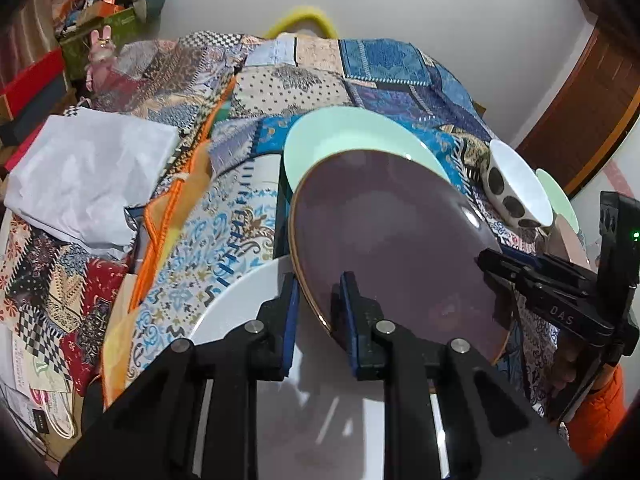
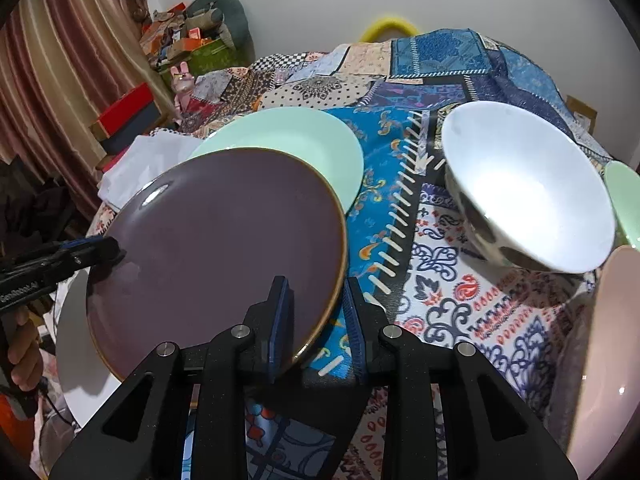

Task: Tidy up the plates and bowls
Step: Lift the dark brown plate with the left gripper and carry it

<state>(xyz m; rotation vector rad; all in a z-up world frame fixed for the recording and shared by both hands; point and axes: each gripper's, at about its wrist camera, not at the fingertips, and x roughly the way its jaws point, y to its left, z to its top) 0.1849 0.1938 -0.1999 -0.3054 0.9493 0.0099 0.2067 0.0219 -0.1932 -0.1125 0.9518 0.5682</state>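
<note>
A purple plate (image 1: 392,240) with a thin gold rim is held from both sides. My left gripper (image 1: 320,312) is shut on its near left rim, blue pads either side of the edge. My right gripper (image 2: 316,316) is shut on the opposite rim of the same purple plate (image 2: 220,248). Each gripper shows in the other's view: the right gripper (image 1: 496,260) and the left gripper (image 2: 100,252). The purple plate overlaps a mint plate (image 2: 288,140) behind it and a white plate (image 1: 240,308) beneath; whether they touch I cannot tell. A white bowl (image 2: 528,188) with dark spots stands to the right.
All of it rests on a patterned patchwork cloth (image 2: 440,300). A pink plate (image 2: 612,340) and a small mint dish (image 2: 624,188) sit at the far right. Crumpled white paper (image 1: 88,176) lies at the left. Boxes (image 2: 124,116) and curtains stand beyond the left edge.
</note>
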